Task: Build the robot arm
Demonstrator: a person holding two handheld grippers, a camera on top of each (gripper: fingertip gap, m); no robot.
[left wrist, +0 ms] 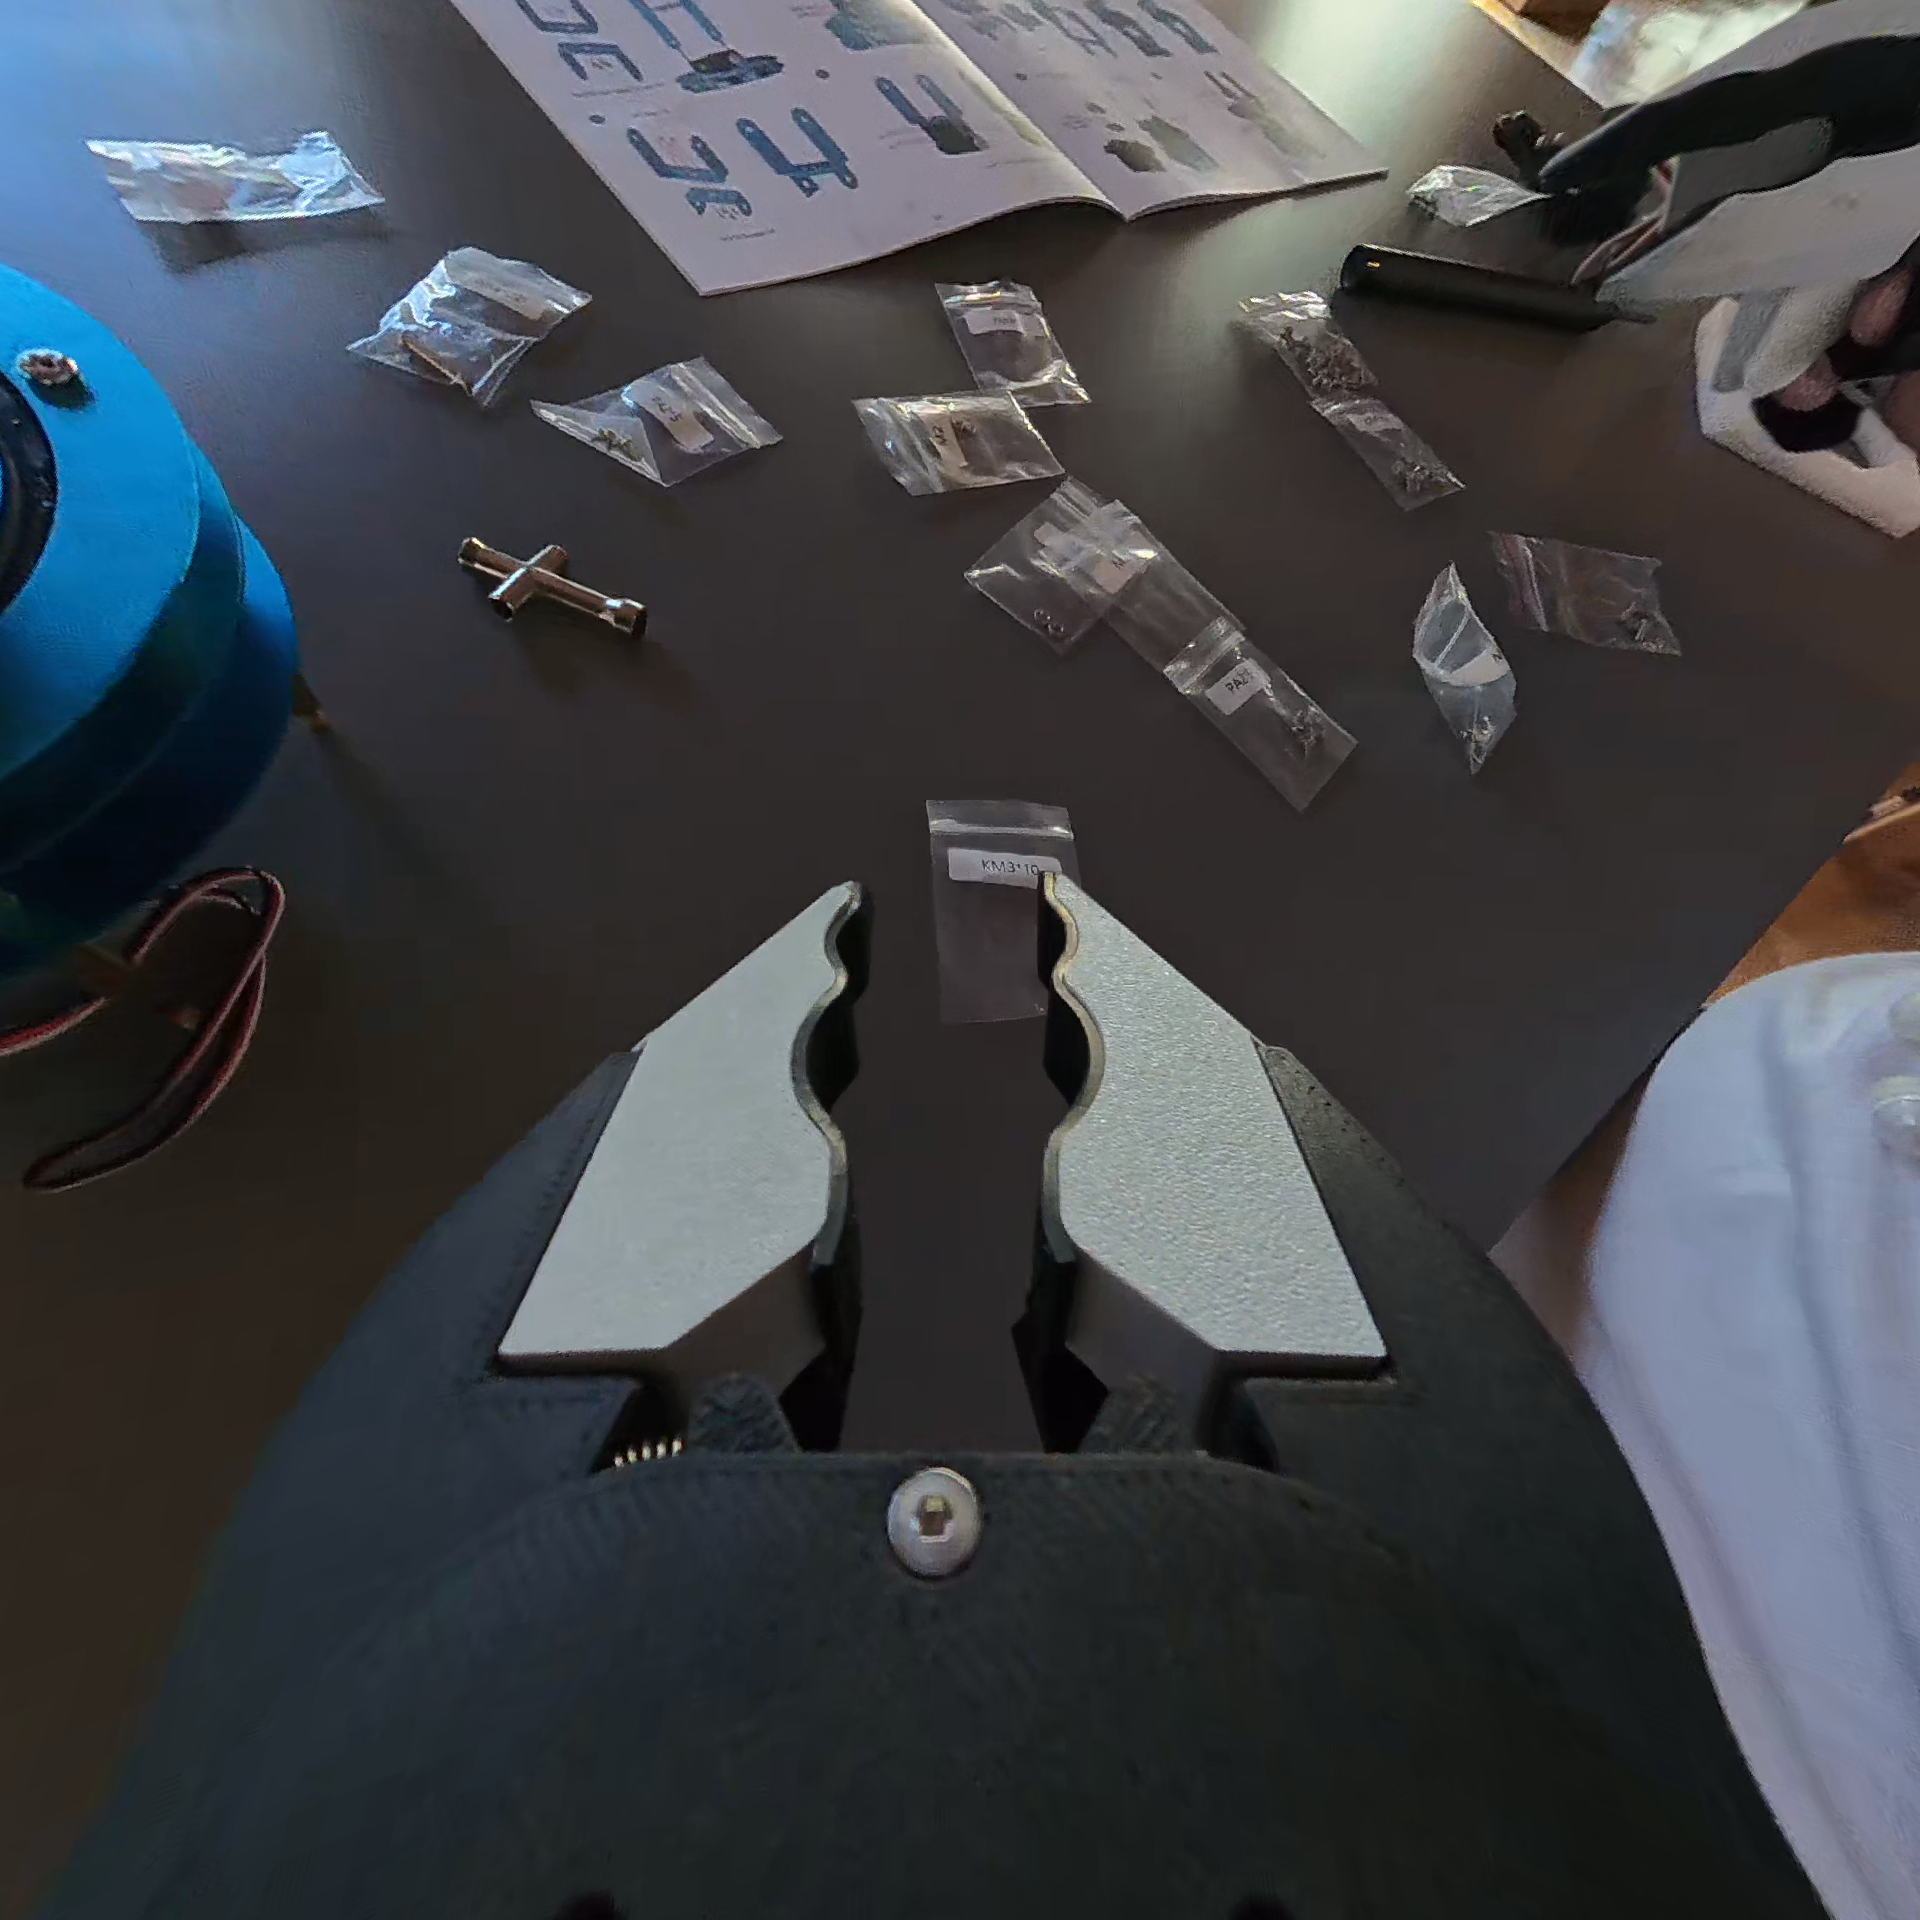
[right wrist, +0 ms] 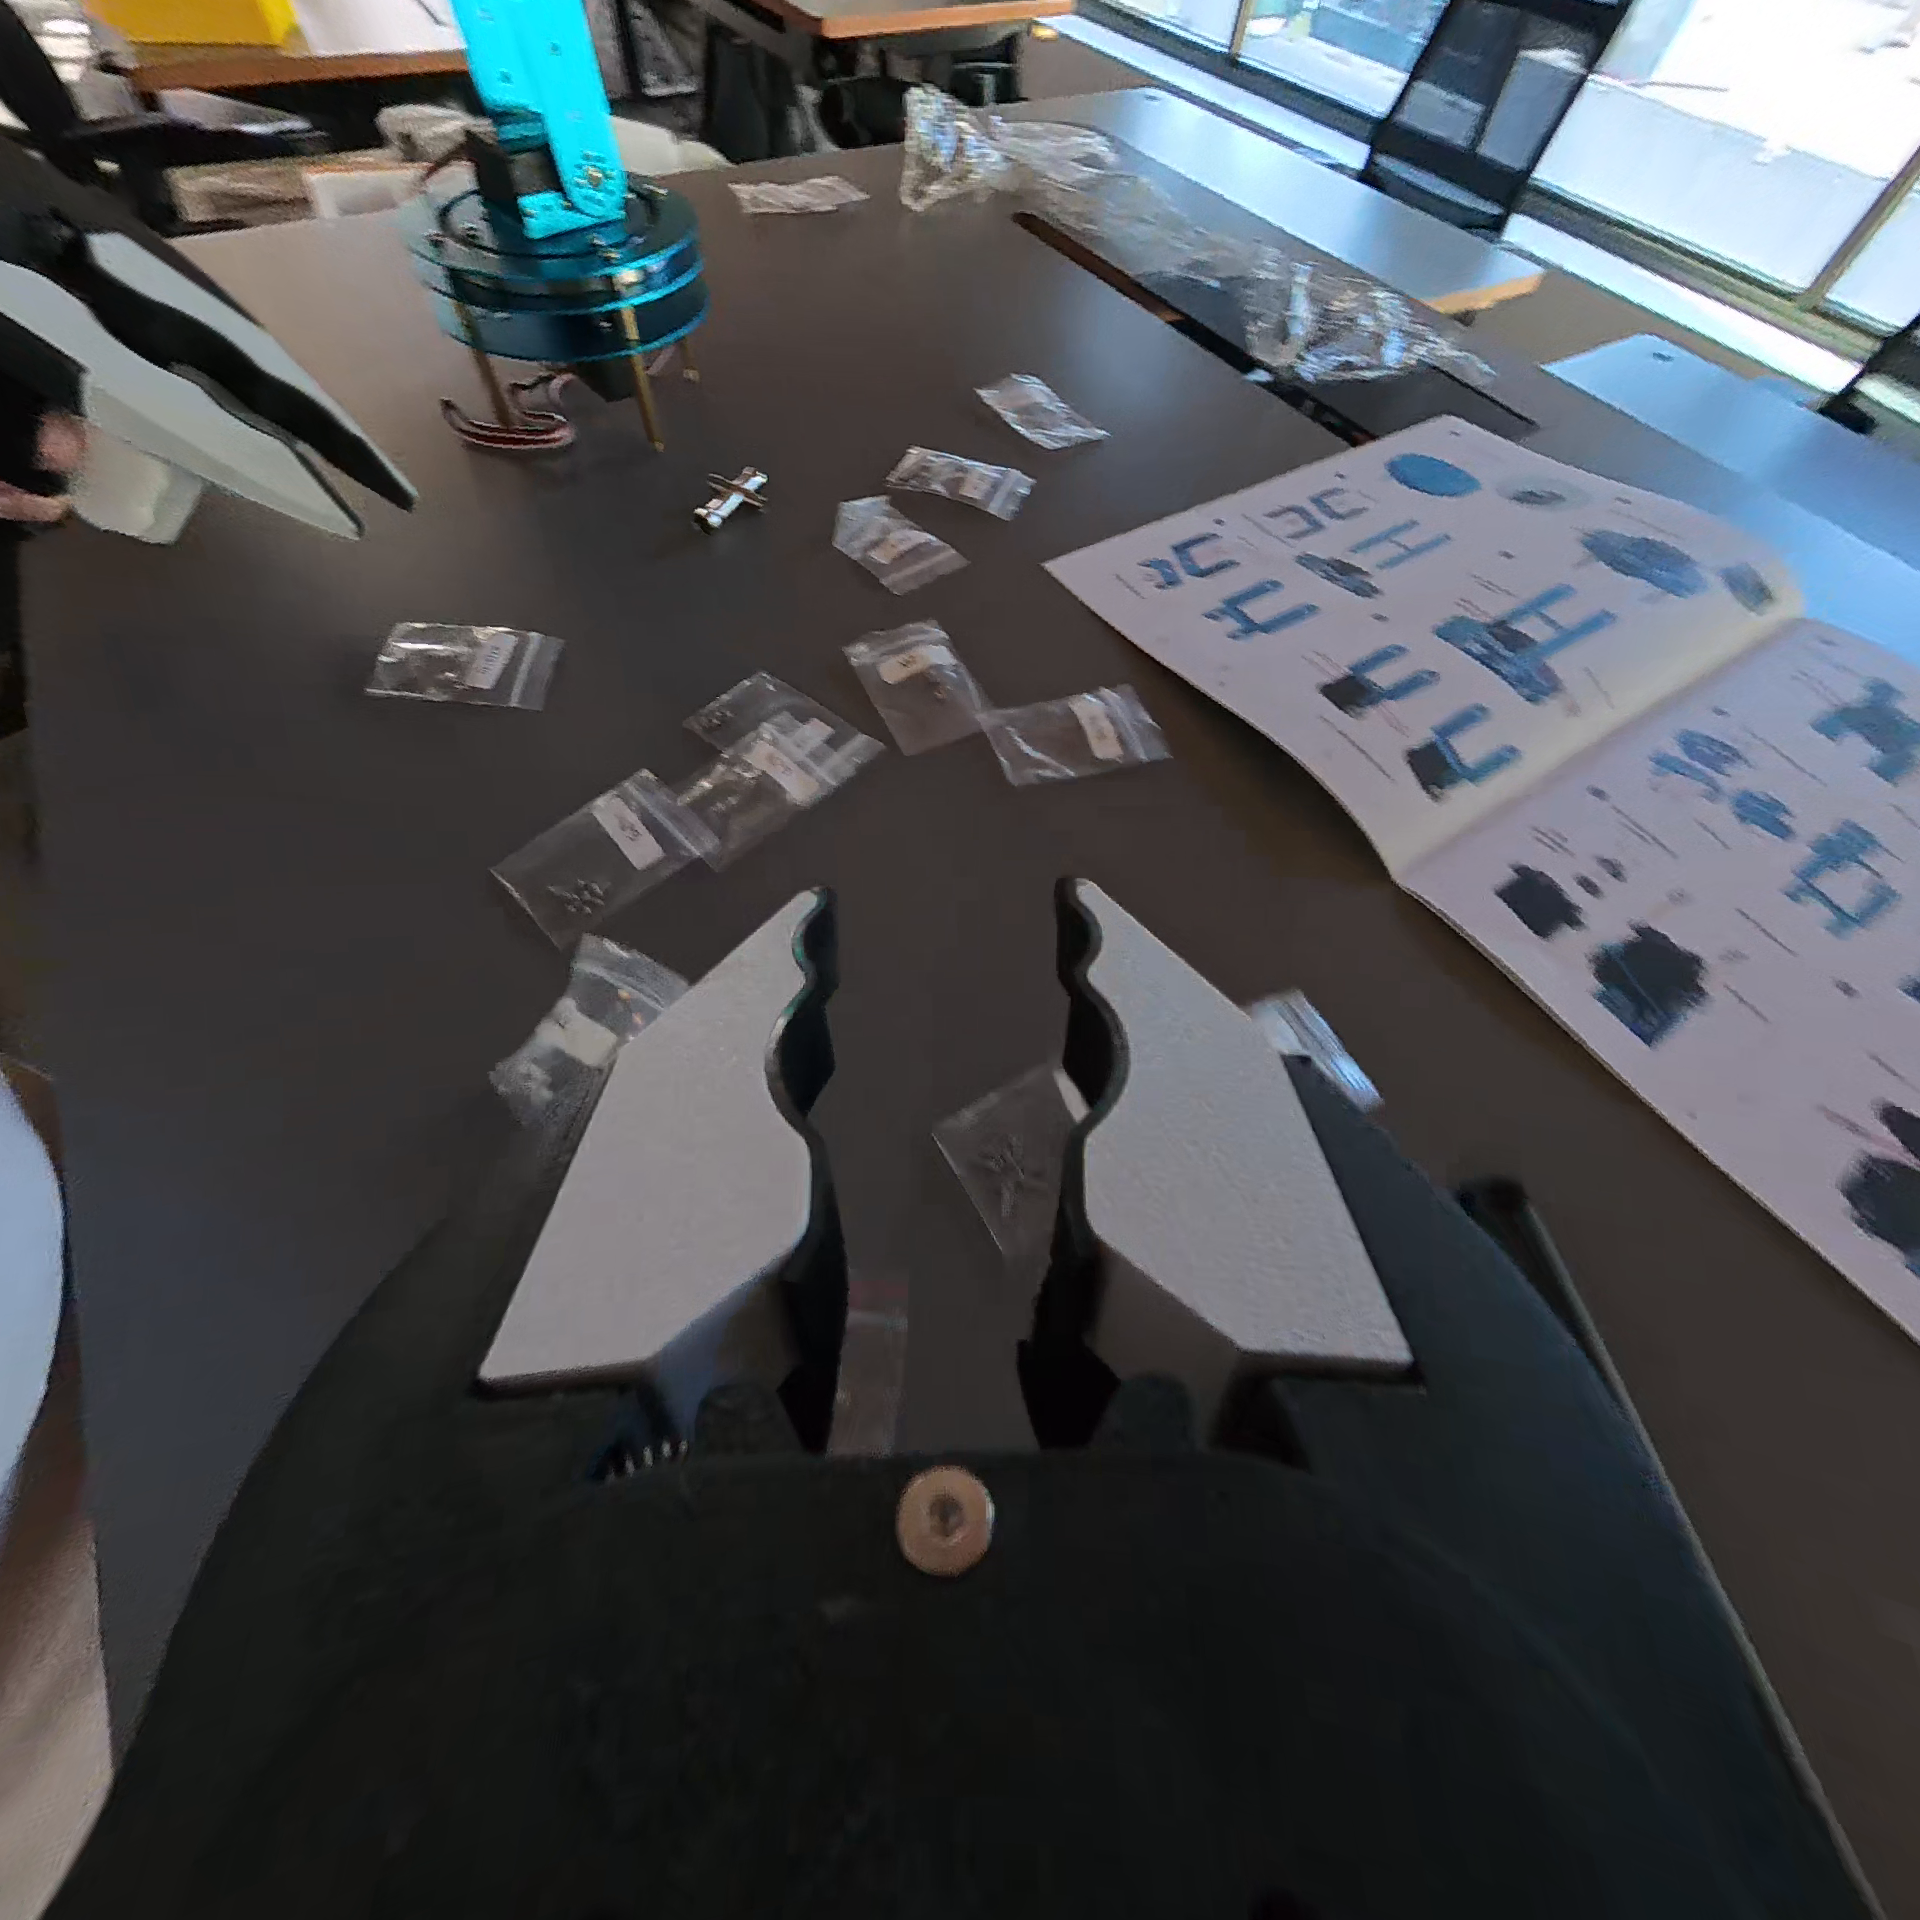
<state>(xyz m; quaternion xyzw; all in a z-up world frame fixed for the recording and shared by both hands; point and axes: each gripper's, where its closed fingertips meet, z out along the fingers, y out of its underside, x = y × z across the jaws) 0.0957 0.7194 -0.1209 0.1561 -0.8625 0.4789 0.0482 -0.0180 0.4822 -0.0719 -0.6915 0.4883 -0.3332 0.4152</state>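
My left gripper (left wrist: 956,894) is open just above the dark table (left wrist: 623,883). A small clear labelled bag (left wrist: 992,925) lies flat between its fingertips, with the right fingertip over the bag's edge. My right gripper (right wrist: 940,899) is open and empty, low over the table. A clear bag of small screws (right wrist: 1003,1164) lies under it by the right finger, and another bag (right wrist: 582,1029) lies beside the left finger. Several more small bags (right wrist: 769,758) are scattered ahead. The right gripper also shows in the left wrist view (left wrist: 1714,177), and the left gripper in the right wrist view (right wrist: 208,416).
A blue round base (left wrist: 104,623) with a red-brown wire (left wrist: 177,1018) stands at the left; it also shows in the right wrist view (right wrist: 571,281). A metal cross wrench (left wrist: 551,587), an open instruction booklet (left wrist: 883,114), a black rod-shaped tool (left wrist: 1475,286) and a white sleeve (left wrist: 1766,1351) are around. The metal cross wrench (left wrist: 551,587) is closer to my left gripper, around 12 centimeters from its tips; the right tips are 30 centimeters off. The right camera catches it too, in the right wrist view (right wrist: 726,492).
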